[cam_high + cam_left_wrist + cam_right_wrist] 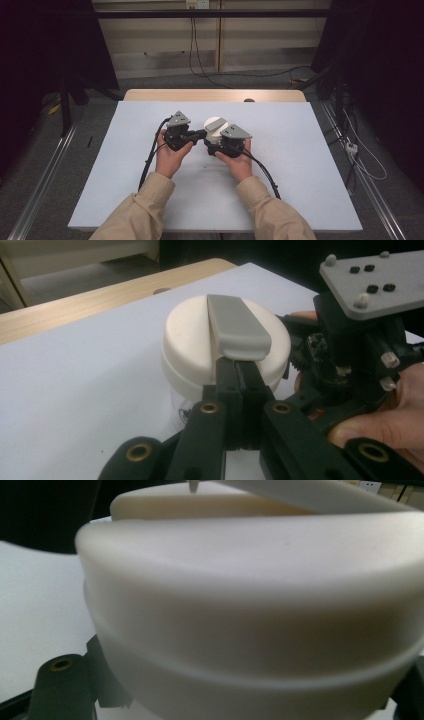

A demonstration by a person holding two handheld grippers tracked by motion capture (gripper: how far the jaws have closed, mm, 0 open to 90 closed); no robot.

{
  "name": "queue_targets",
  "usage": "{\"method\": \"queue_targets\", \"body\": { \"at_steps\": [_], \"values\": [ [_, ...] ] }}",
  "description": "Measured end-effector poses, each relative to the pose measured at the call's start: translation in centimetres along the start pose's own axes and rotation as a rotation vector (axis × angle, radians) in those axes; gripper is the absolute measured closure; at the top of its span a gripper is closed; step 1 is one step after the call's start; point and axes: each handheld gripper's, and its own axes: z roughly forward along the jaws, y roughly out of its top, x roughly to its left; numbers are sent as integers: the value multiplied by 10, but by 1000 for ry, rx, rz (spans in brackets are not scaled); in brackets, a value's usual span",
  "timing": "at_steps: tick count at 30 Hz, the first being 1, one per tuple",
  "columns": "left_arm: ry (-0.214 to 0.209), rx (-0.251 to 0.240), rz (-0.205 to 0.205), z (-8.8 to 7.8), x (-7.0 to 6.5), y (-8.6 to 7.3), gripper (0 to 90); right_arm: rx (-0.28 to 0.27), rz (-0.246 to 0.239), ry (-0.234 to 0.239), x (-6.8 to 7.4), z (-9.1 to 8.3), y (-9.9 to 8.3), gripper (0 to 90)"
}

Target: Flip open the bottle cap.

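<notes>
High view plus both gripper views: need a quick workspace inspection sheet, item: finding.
Surface: white sheet over a wooden table.
Job's things: cream jar with grey handle on its lid, upright mid-table.
Clutter: nothing seen.
Grippers: left gripper shut, jaw tips at the handle's near end; right gripper has its jaws either side of the jar's body.
Cables: black cable trails from each gripper; more on the floor.
Surroundings: dark curtains, metal rail.
</notes>
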Motion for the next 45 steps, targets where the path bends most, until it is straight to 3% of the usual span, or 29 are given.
{"method": "queue_targets", "body": {
  "at_steps": [33,45],
  "values": [
    [21,-33,36,11,0,37,900,0,1,-2,0,0,0,186],
    [19,-40,30,18,-1,44,900,0,0,-2,1,0,0,186]
  ]
}}
